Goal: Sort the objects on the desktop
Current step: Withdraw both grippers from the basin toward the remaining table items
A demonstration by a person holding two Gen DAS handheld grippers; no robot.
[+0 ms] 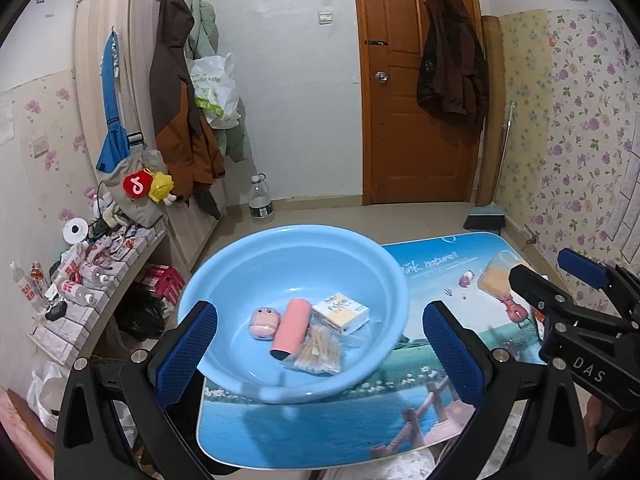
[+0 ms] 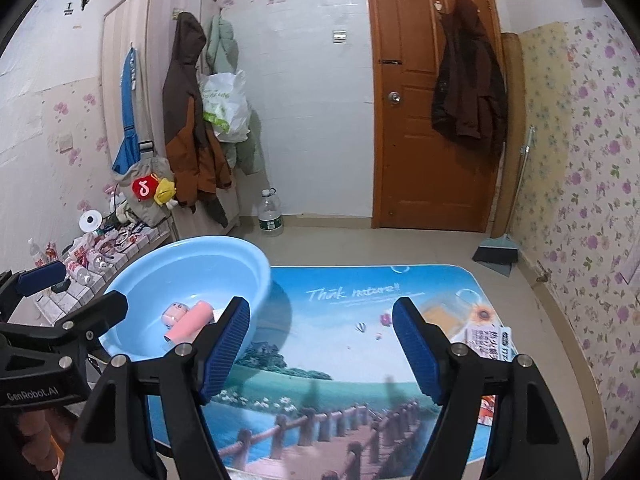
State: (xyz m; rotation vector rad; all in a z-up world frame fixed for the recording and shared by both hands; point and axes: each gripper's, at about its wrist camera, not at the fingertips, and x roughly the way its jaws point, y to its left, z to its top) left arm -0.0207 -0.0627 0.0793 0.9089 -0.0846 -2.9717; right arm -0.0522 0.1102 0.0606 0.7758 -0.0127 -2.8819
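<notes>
A light blue basin (image 1: 224, 264) stands on the left part of a small table with a printed landscape top (image 1: 420, 364). Inside it lie a small pink case (image 1: 264, 322), a pink cylinder (image 1: 291, 328), a white and yellow tissue pack (image 1: 342, 312) and a bag of cotton swabs (image 1: 320, 356). My left gripper (image 1: 320, 354) hovers open in front of the basin, holding nothing. My right gripper (image 2: 322, 346) is open above the table's middle, with nothing between its fingers. Several packets (image 2: 486, 336) and an orange-filled clear container (image 1: 498, 276) lie at the table's right edge.
A low shelf (image 1: 100, 280) crowded with small bottles runs along the left wall. On the floor beyond the table stand a water bottle (image 1: 261, 200) and a dustpan (image 2: 496, 254). Coats hang on the wardrobe (image 1: 180, 92) and the door (image 2: 468, 72).
</notes>
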